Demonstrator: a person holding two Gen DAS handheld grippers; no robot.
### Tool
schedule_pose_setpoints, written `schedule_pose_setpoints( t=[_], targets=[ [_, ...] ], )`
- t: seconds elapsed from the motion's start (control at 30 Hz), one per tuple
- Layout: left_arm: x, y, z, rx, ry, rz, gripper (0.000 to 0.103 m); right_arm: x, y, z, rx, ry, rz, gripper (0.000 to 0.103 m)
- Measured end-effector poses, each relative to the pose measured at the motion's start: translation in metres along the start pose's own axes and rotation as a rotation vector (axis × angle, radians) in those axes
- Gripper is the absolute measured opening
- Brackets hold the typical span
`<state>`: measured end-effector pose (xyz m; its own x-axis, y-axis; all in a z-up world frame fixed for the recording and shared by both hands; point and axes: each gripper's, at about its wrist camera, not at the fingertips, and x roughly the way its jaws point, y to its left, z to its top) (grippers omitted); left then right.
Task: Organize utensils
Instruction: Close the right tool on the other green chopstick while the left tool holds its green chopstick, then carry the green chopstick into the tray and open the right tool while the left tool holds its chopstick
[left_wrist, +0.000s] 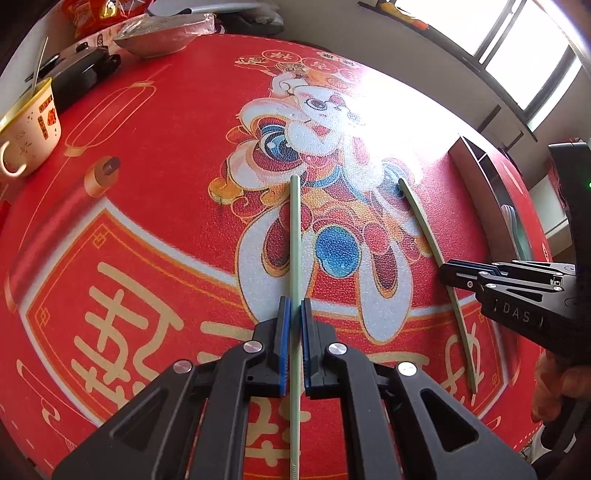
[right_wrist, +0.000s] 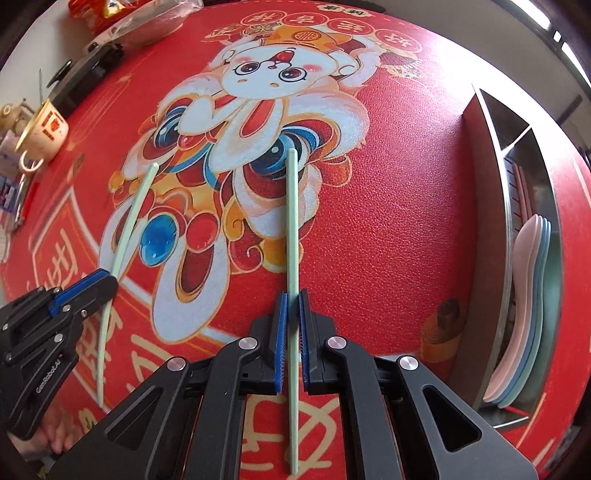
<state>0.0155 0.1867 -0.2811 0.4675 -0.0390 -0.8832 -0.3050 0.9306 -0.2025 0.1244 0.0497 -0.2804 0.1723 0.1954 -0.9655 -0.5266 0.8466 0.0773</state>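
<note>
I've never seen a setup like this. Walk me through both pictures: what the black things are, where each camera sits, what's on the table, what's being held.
No robot here: a person holds a black two-finger tool in each hand, with a camera on each looking along its fingers. One picture is from the left tool, the other from the right tool. Each is shut on a pale green chopstick, the left and the right. Both lie over a red tablecloth. A metal organizer tray on the right holds pastel spoons. A mug stands far left.

Bright daylight from window (left_wrist: 524, 55) top right, glare washing out the tablecloth (left_wrist: 399, 122) near its far right edge. Strong fisheye bending, dark corners. Mostly sharp, slight blur at edges.
</note>
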Motion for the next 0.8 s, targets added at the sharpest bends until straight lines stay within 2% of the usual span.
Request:
schedule_pose_setpoints(
  t=[0.2, 0.4, 0.8],
  targets=[
    [-0.002, -0.002, -0.002, -0.008, 0.009, -0.01, 0.006, -0.001, 0.006, -0.008, -0.037, -0.025, 0.005, 0.006],
    [-0.011, -0.009, 0.0, 0.003, -0.016, -0.023, 0.006, -0.007, -0.013, -0.019, 0.022, -0.039, 0.1, 0.006],
    [-0.031, -0.028, 0.008, 0.019, -0.067, -0.048, 0.006, -0.052, -0.029, -0.039, 0.043, -0.177, 0.198, 0.006]
  ],
)
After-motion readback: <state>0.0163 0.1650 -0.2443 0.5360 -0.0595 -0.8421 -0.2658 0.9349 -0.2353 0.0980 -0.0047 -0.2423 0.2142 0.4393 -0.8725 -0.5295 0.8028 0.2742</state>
